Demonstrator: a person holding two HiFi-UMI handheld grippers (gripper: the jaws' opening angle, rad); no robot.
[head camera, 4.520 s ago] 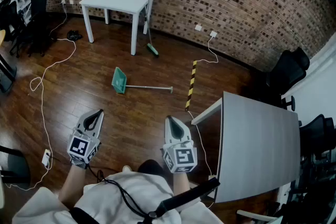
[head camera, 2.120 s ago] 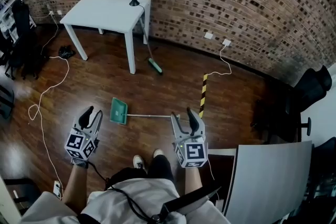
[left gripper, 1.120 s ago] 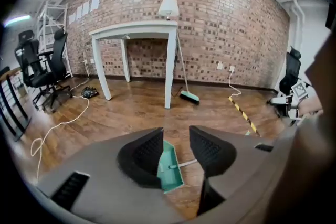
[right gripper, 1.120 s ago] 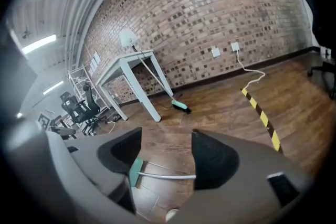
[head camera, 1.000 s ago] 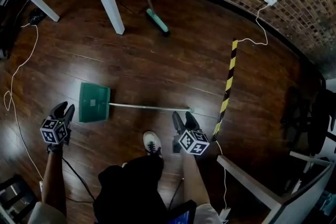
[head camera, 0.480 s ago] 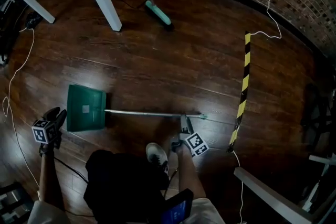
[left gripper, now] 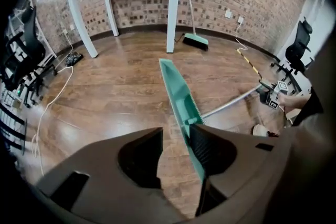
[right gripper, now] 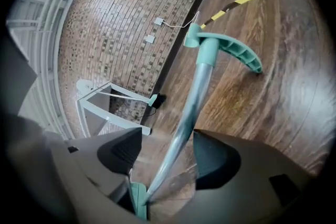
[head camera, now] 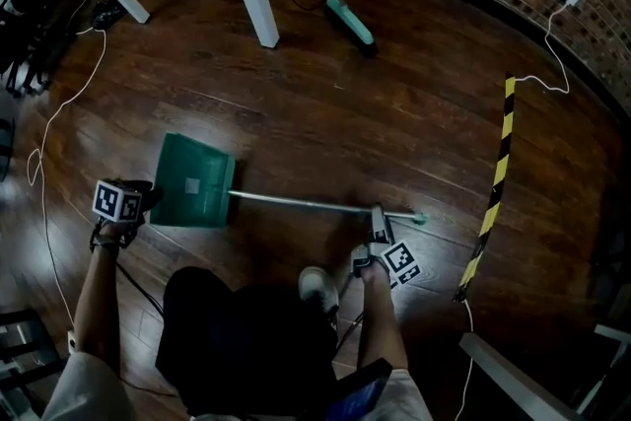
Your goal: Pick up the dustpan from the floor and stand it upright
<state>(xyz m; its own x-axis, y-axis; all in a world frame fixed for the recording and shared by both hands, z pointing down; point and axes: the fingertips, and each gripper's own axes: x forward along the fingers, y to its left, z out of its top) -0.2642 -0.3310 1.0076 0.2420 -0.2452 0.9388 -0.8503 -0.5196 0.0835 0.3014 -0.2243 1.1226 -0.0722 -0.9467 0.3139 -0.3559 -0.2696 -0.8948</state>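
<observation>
Head view: shows the dustpan (head camera: 194,180) lying flat on the wooden floor (head camera: 325,113), its long handle (head camera: 306,204) stretching right toward the striped tape (head camera: 493,202). Puts the left gripper (head camera: 148,196) at the pan's left edge and the right gripper (head camera: 377,216) over the handle near its green end.

Left gripper view: finds the jaws wide and opening, with the pan's side wall (left gripper: 181,97) between them, close by the right jaw and clear of the left.

Right gripper view: looks along the metal handle to its green grip (right gripper: 220,47). Catches the jaws wide but closing, the handle between them and not pinched, with a gap on its left.
</observation>
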